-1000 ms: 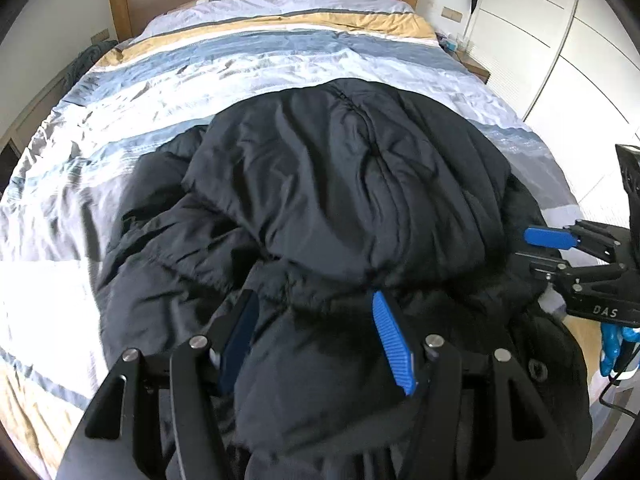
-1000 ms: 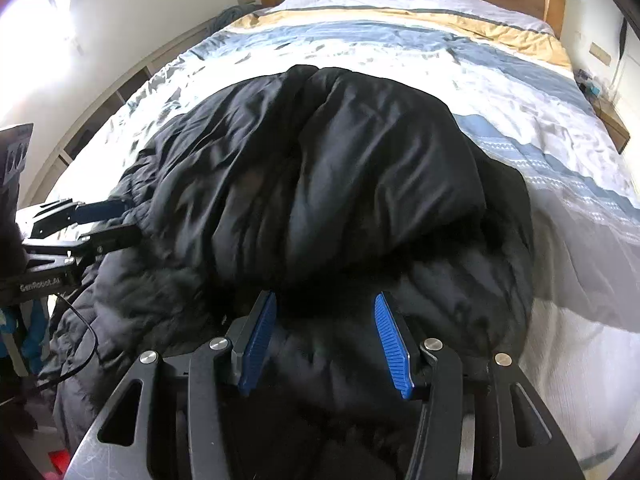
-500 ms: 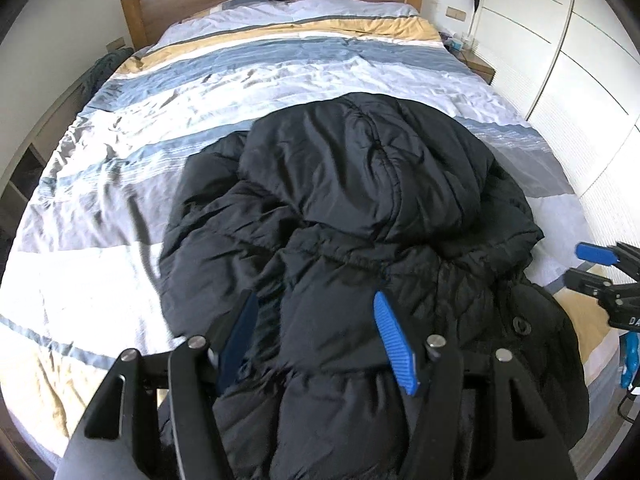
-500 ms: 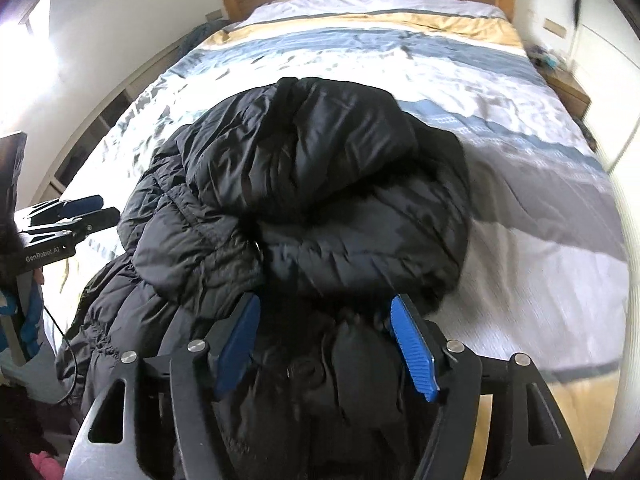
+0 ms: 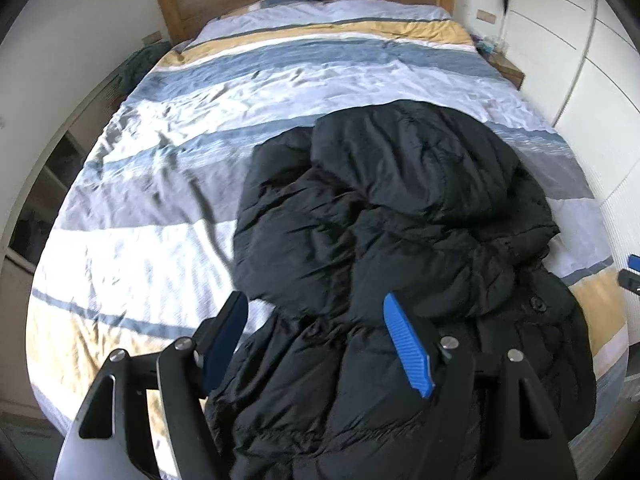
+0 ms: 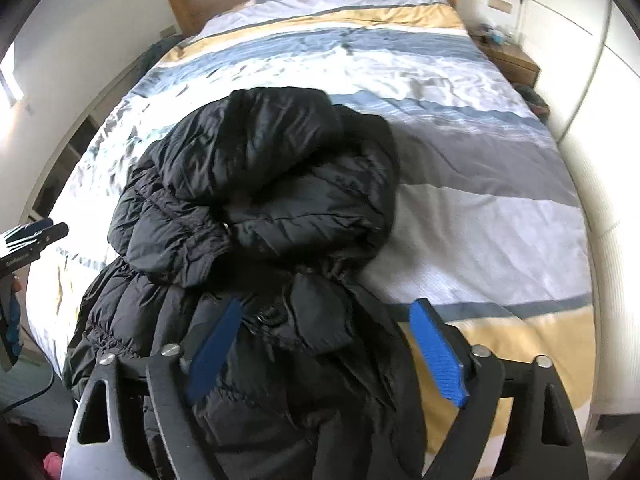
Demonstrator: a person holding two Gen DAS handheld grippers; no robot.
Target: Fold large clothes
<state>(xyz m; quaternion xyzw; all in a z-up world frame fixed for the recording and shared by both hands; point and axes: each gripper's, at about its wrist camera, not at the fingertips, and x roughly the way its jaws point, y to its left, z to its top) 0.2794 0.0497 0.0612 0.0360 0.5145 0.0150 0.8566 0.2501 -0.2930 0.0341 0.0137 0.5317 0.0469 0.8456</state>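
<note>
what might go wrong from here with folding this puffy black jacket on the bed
1. The black puffer jacket lies in a bunched heap with its lower part draped over the foot of the bed; a pull could slide it off.
2. The left gripper and right gripper both have open jaws with thick padding between; a pinch may catch several layers, folding it crooked.

A large black puffer jacket (image 5: 392, 240) lies in a rumpled heap, quilted and faintly glossy, its upper part bunched and doubled over the lower part. In the left wrist view it spreads ahead of both fingers, its near end between them. In the right wrist view the jacket (image 6: 256, 208) lies ahead of the left finger, reaching back between both
</note>
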